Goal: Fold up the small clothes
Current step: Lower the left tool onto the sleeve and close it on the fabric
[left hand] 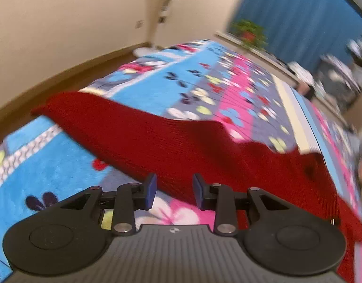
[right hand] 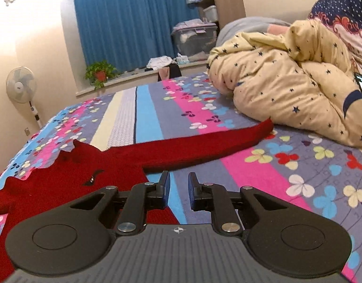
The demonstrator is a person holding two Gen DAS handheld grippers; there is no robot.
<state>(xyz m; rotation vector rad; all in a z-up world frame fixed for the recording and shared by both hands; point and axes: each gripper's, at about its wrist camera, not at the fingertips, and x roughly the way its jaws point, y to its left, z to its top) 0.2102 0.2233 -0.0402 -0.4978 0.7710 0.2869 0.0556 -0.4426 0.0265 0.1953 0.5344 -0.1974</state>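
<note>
Left gripper (left hand: 173, 189): our jaws stand partly apart, nothing pinched. The red knit garment (left hand: 157, 139) lies just past the tips, from 9 o'clock across to 4 o'clock. We read that as hovering at the hem edge, lined up to take it.

Right gripper (right hand: 179, 192): jaws narrowly apart, only bare bedspread (right hand: 263, 176) between the pads. The garment body sits at our 9 o'clock beside the left finger, partly under it. Likely we're parked just off the cloth so the side seam is within reach.

Garment is spread flat on the bed, which suits a fold. One sleeve (right hand: 216, 139) runs out straight toward 1 o'clock in the right view, laid out so it can be folded in over the body. A small dark eye-like motif (right hand: 92, 178) on the body faces up. The neckline end looks jagged, but blur hides the detail.

Farther out: star-print quilt (right hand: 287, 94) heaped at 2 o'clock, its edge right by the sleeve tip, contact unclear. It could snag a wide sleeve swing. Fan (right hand: 21, 86) at 10 o'clock, potted plant (right hand: 100, 72) on the sill, blue curtain (right hand: 133, 18) at 12.
</note>
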